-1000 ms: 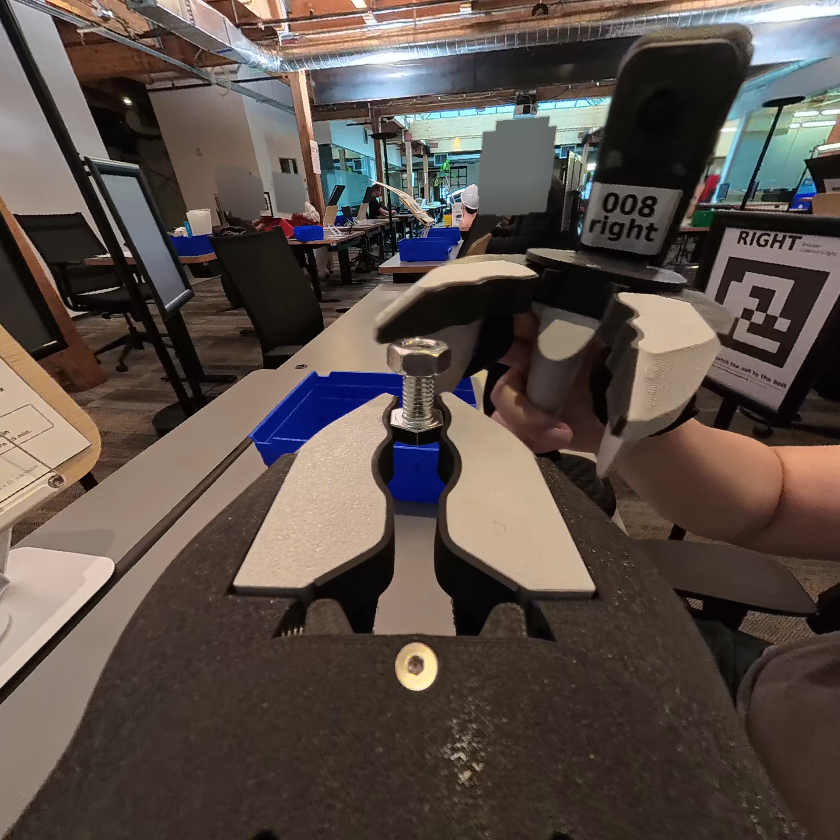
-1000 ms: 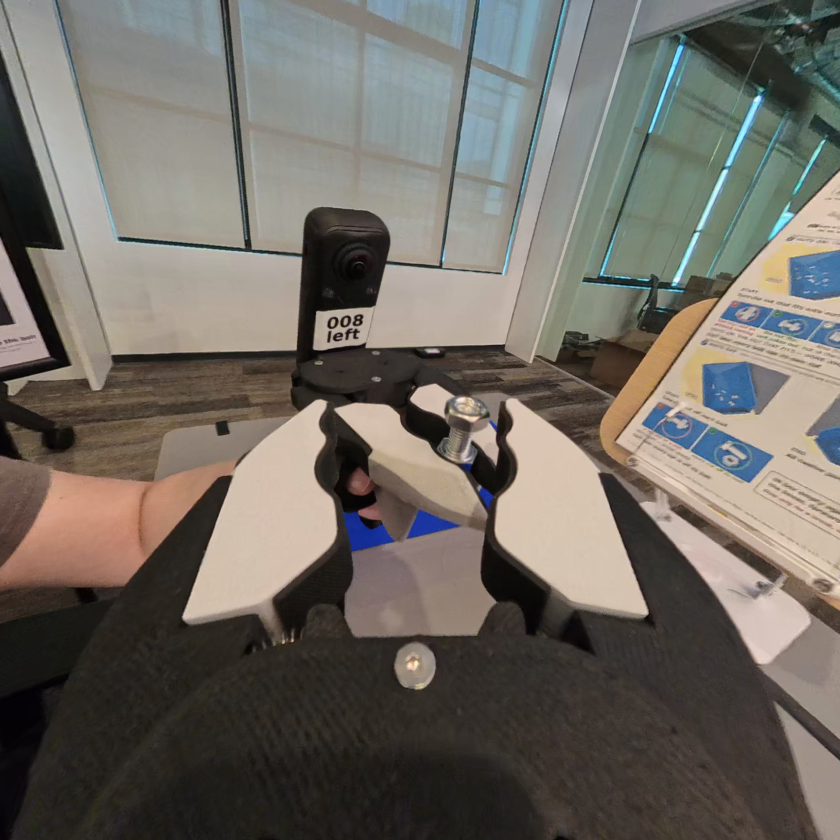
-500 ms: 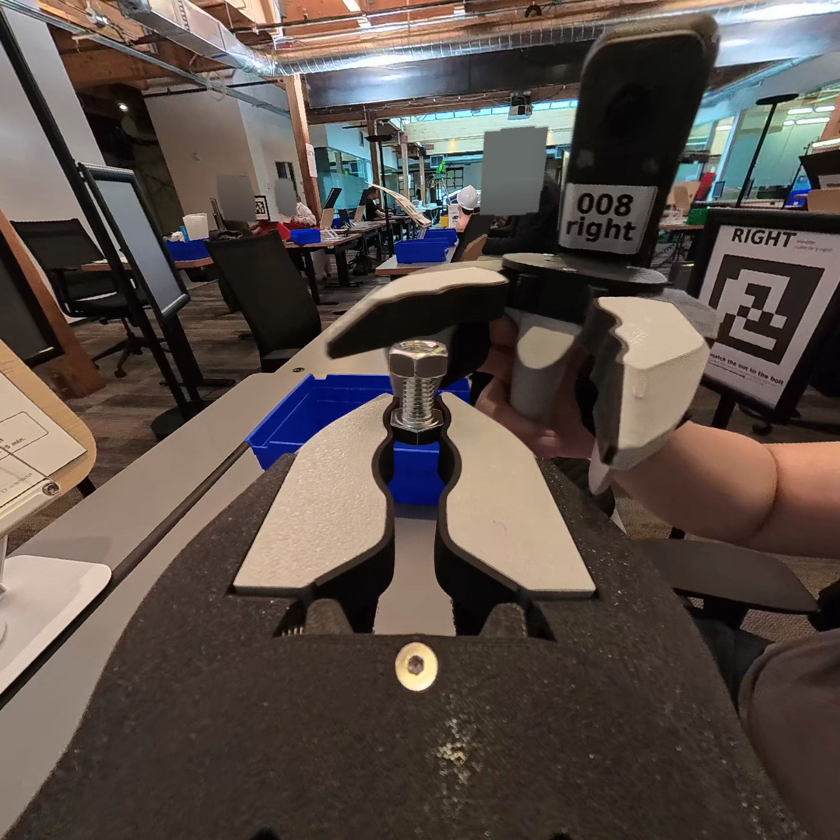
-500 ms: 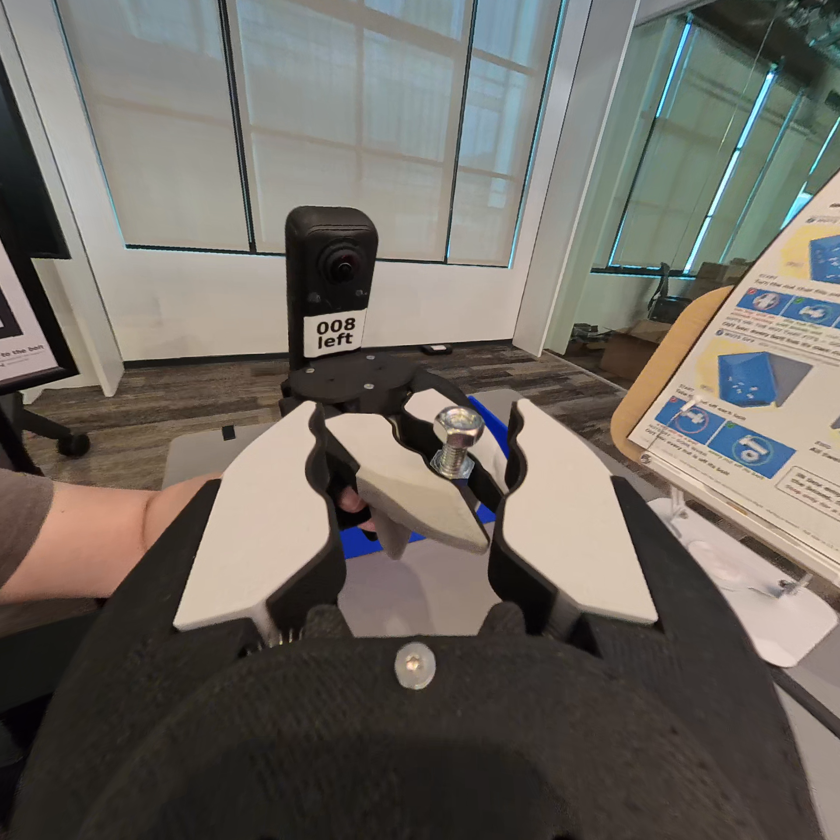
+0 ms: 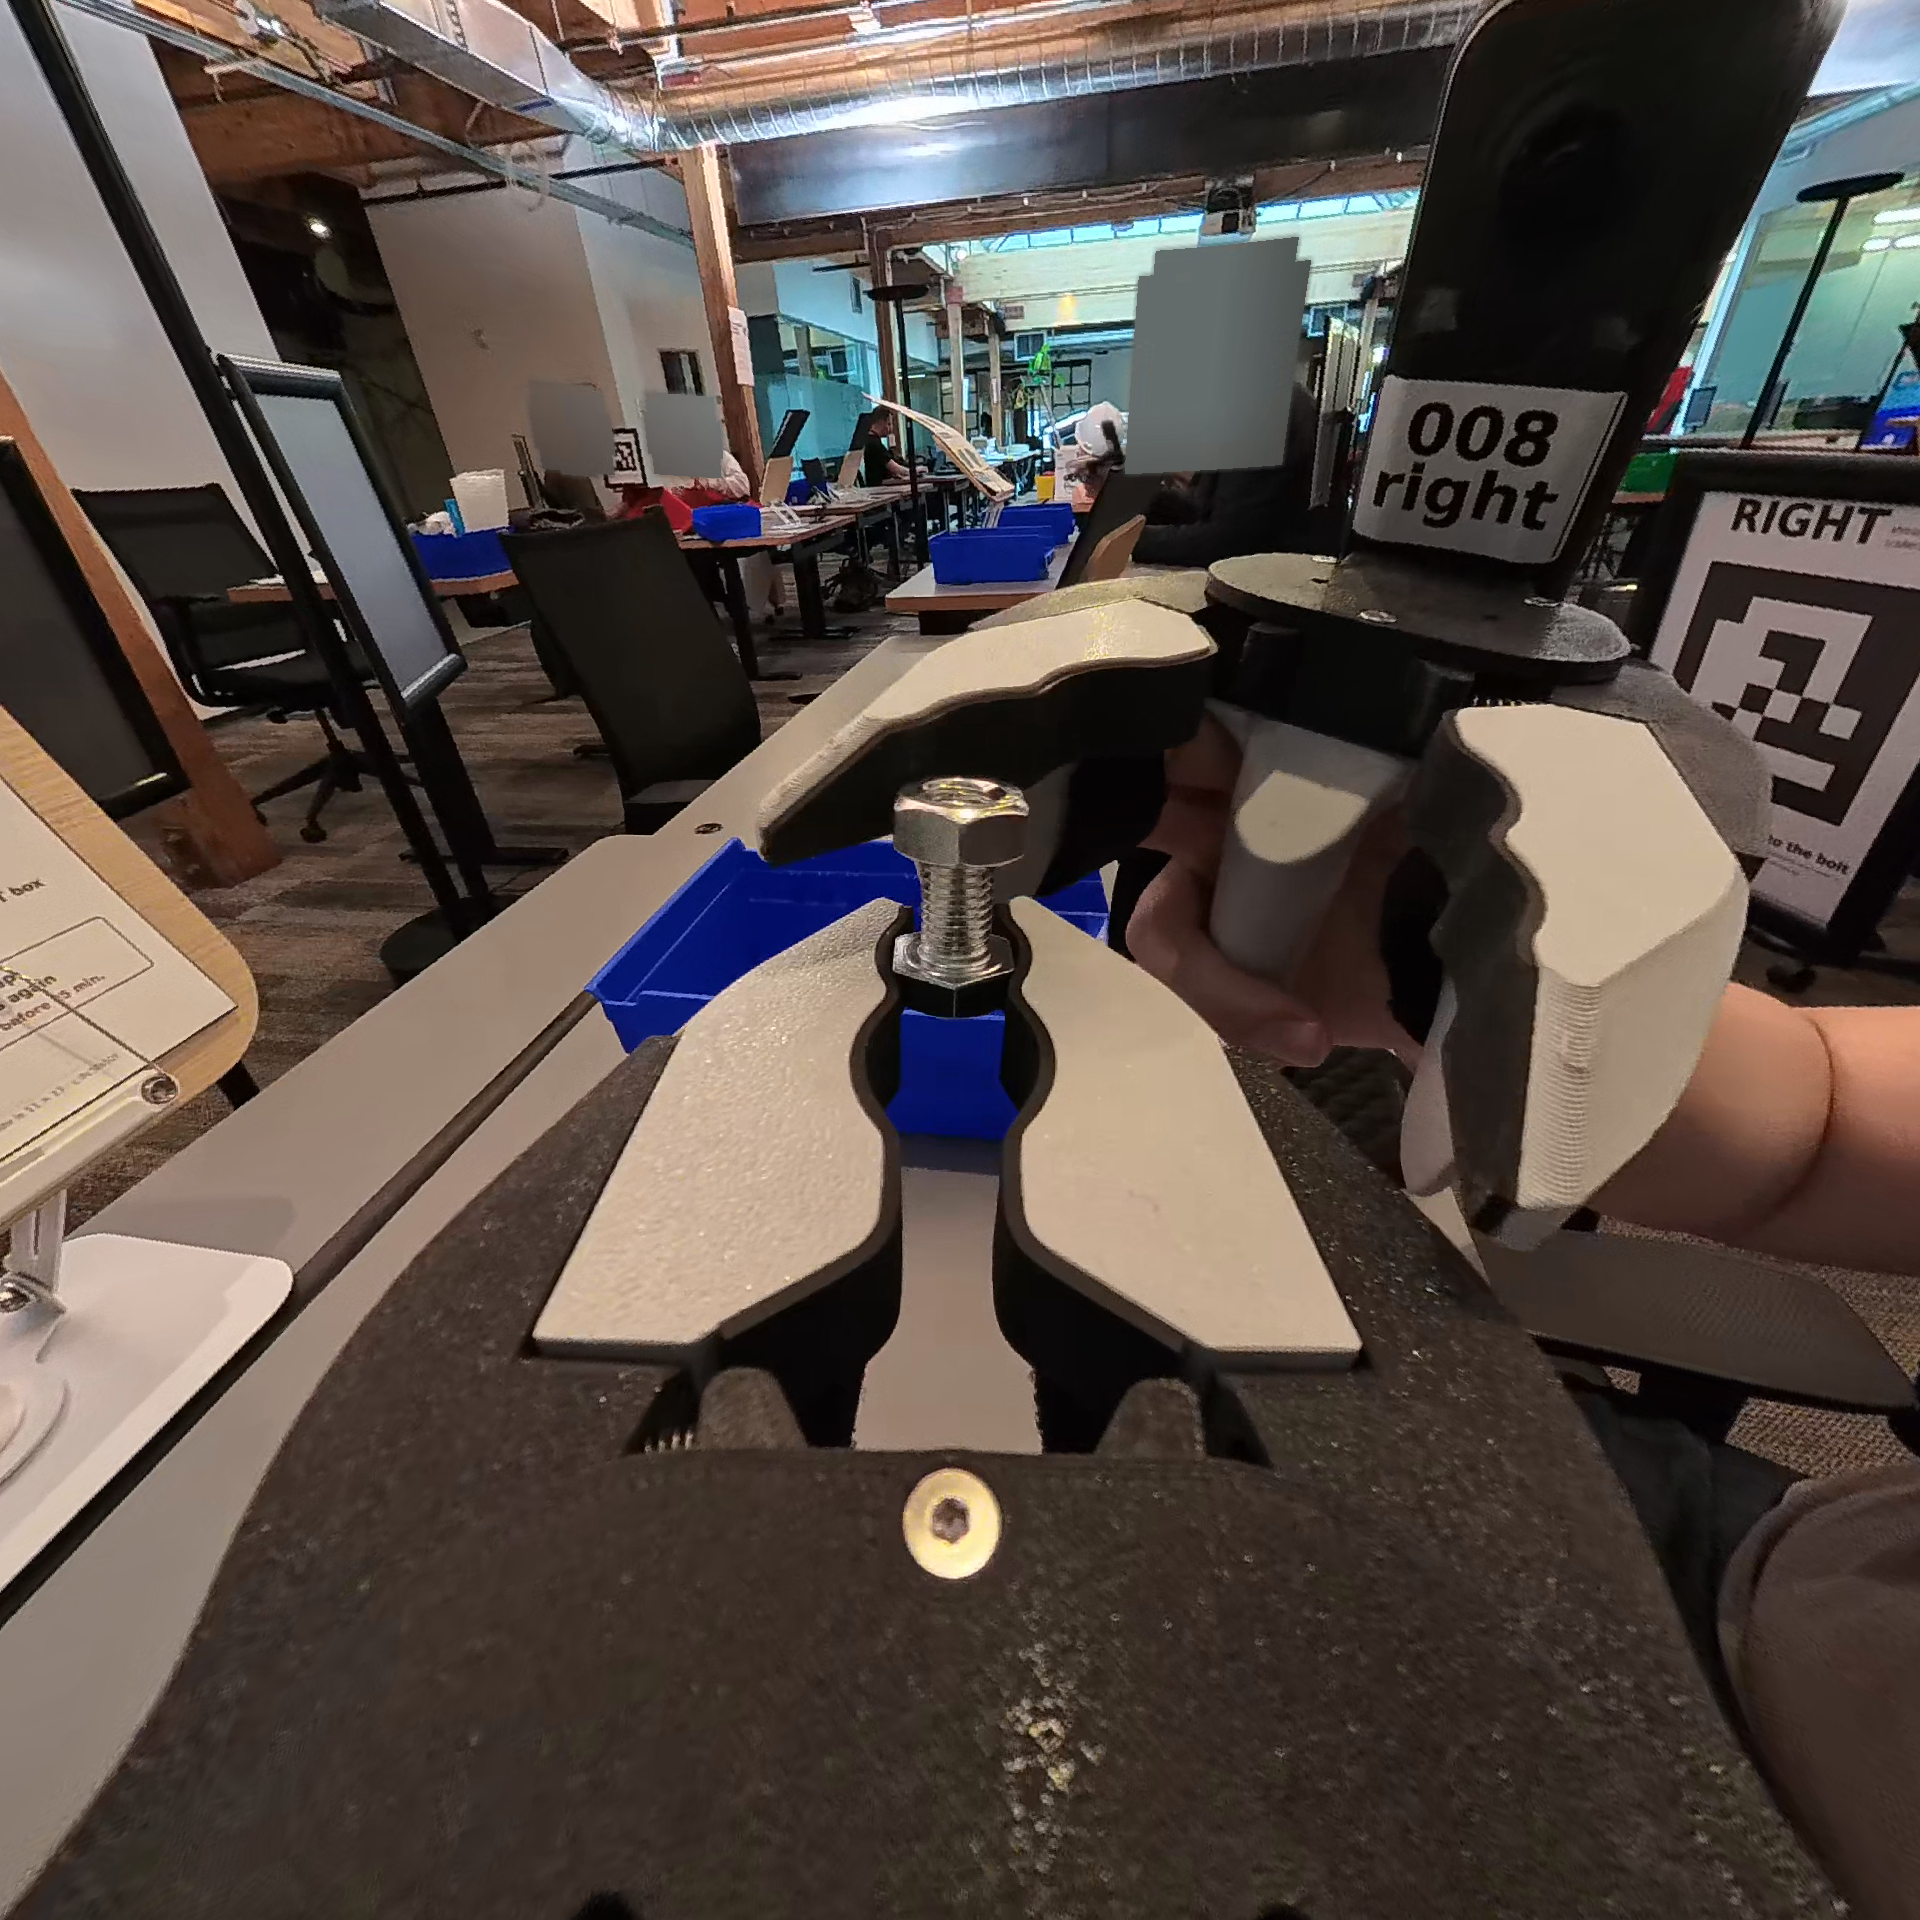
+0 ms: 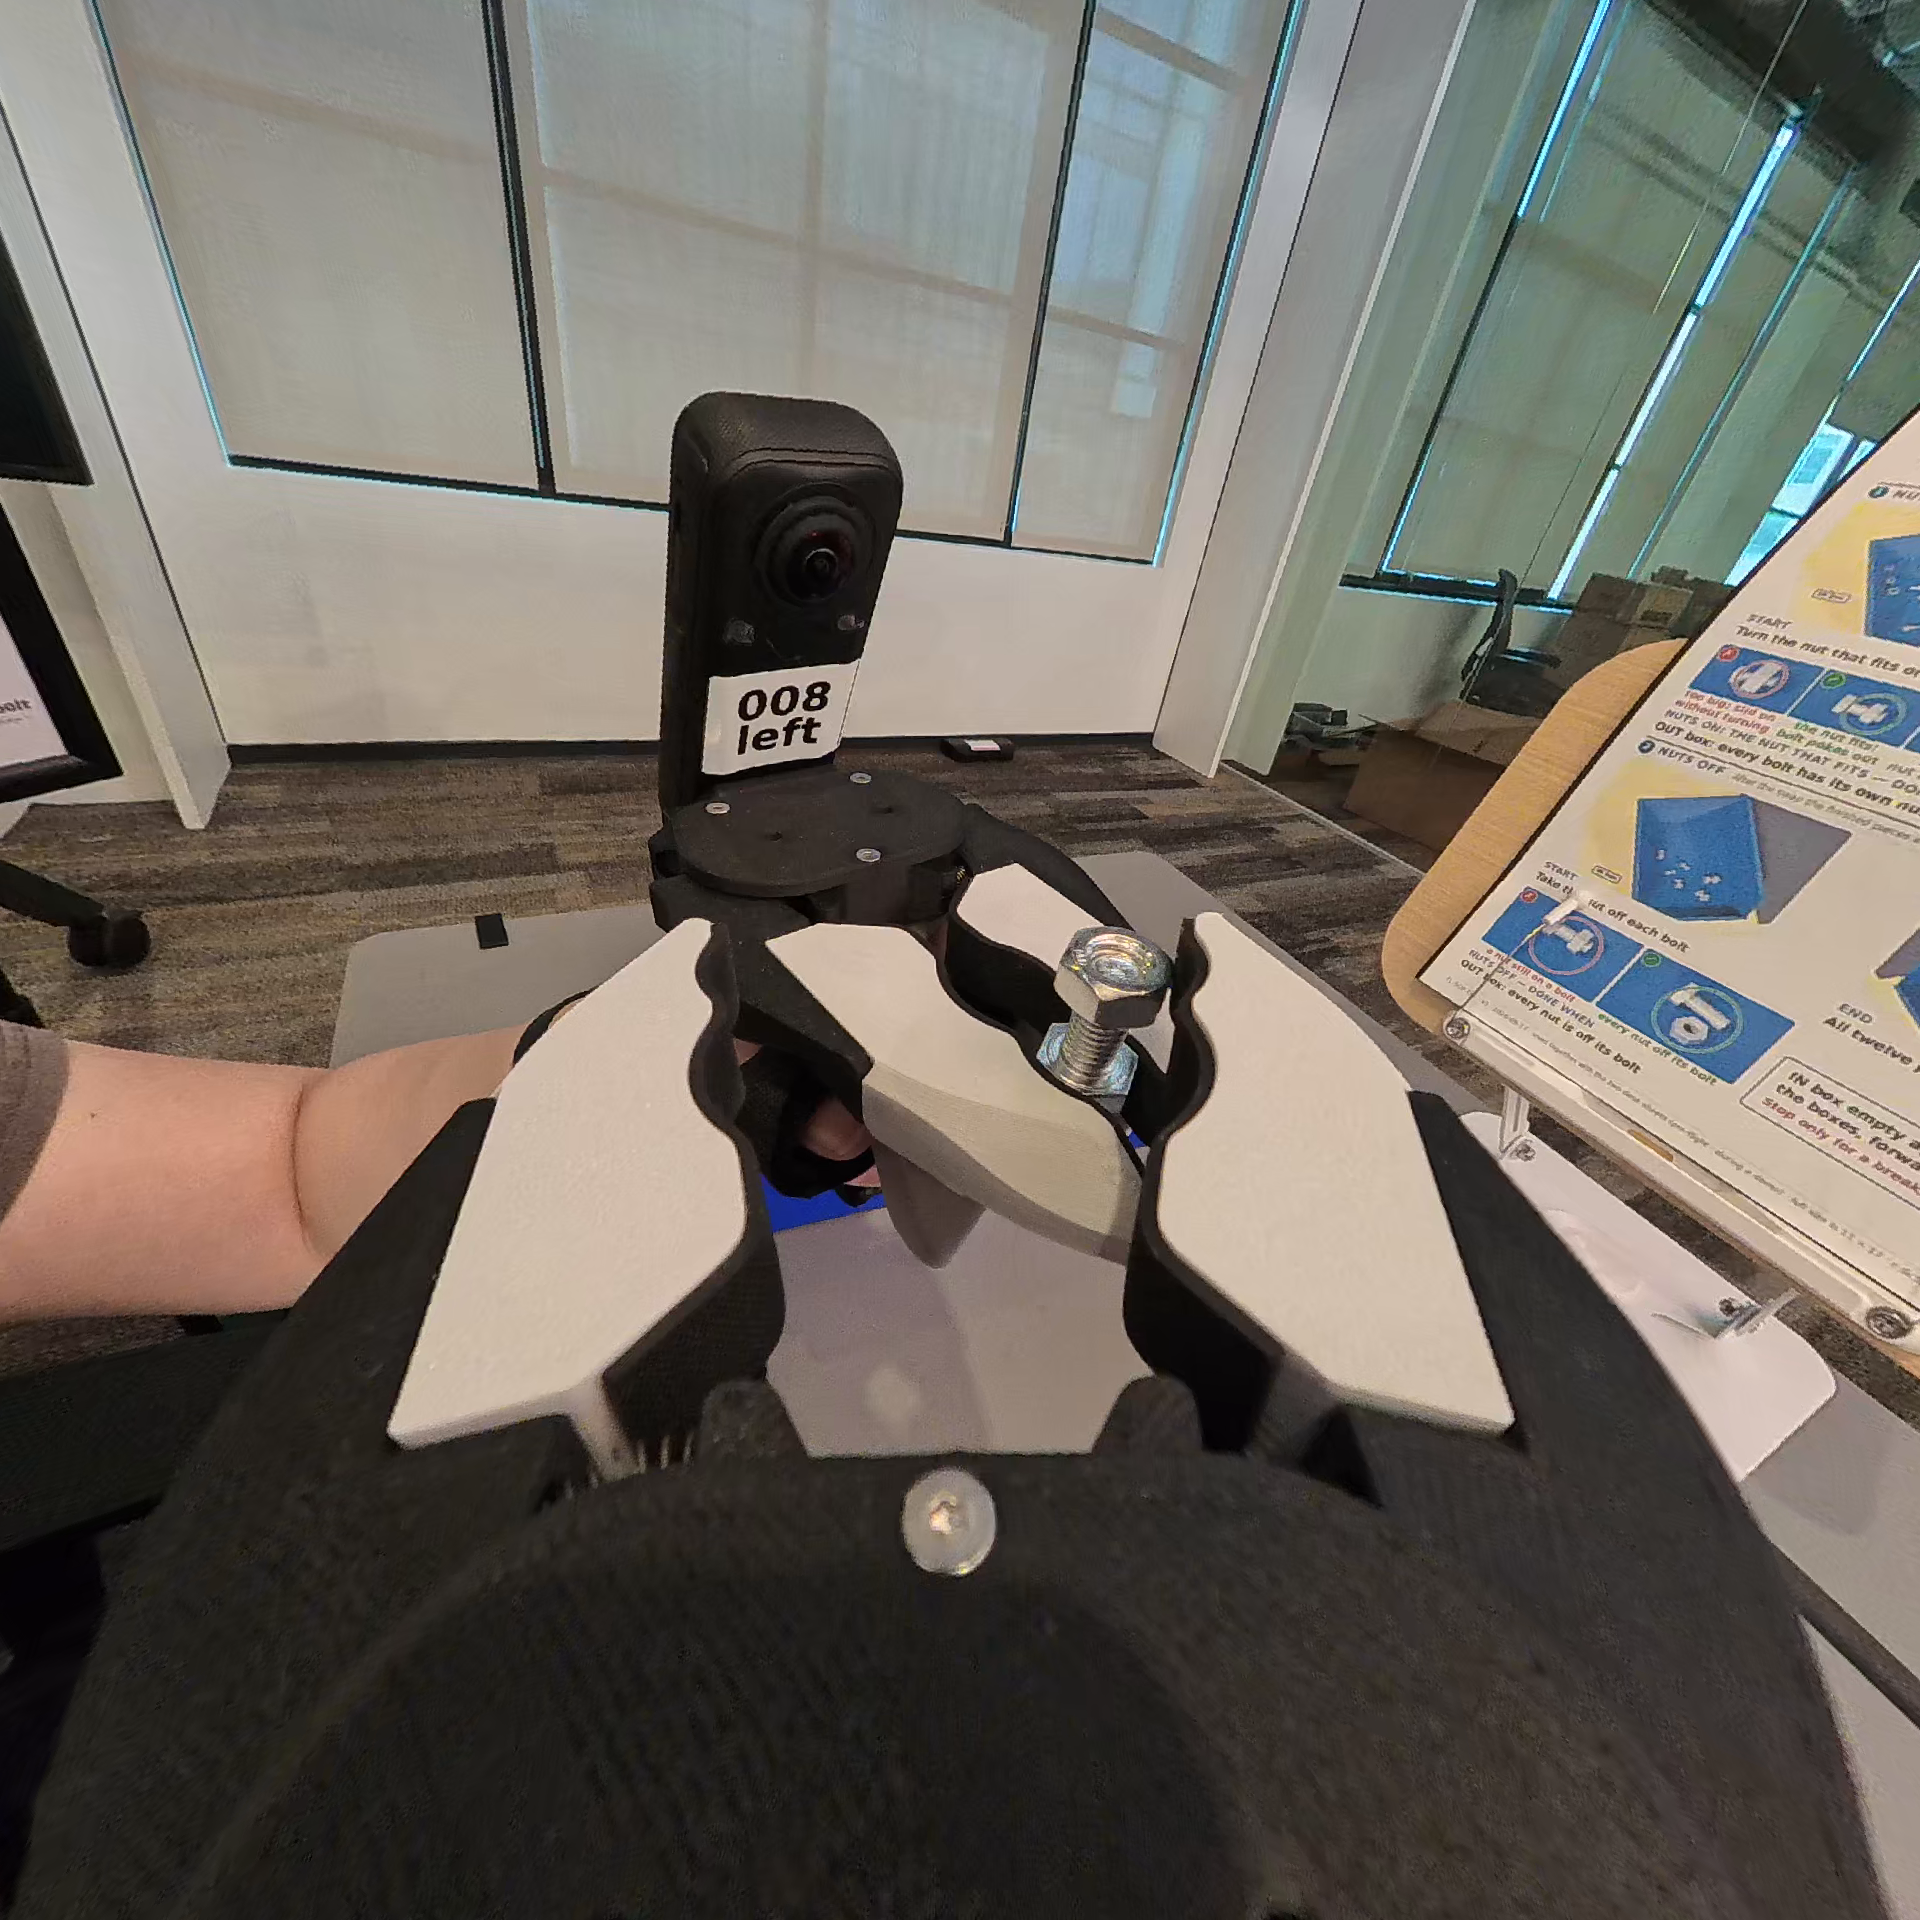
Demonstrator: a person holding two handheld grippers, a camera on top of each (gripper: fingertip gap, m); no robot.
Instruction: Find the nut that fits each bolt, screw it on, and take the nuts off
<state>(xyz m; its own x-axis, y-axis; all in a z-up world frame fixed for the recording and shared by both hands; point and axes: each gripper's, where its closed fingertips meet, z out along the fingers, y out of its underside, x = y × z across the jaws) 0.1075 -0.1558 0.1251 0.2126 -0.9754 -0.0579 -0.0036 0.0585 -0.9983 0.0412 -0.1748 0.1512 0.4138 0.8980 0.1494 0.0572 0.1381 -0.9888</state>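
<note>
My left gripper (image 5: pixel 951 940) is shut on a steel nut (image 5: pixel 951 961) at the lower end of an upright bolt (image 5: pixel 958 831), head on top. Both are held in the air above the blue bin (image 5: pixel 748 935). My right gripper (image 6: pixel 945 935) is open and faces the left one. Its jaws straddle the left gripper's tips, and the bolt (image 6: pixel 1107 997) stands just inside its right finger (image 6: pixel 1299 1143). In the left wrist view one finger (image 5: pixel 1018 675) of the right gripper reaches over and behind the bolt head. The other hangs off to the right.
The grey table (image 5: pixel 416 1091) runs below, with the blue bin on it. An instruction board on a white stand (image 6: pixel 1714 935) stands to one side and also shows in the left wrist view (image 5: pixel 83 987). A framed sign (image 5: pixel 1787 707) stands behind the right hand. Chairs and desks fill the room beyond. The tips of one gripper are about 6 cm away from the tips of the other.
The right gripper has moved closer to the left one, still open. Its finger now lies over the bolt head. The left gripper keeps its hold on the nut.
</note>
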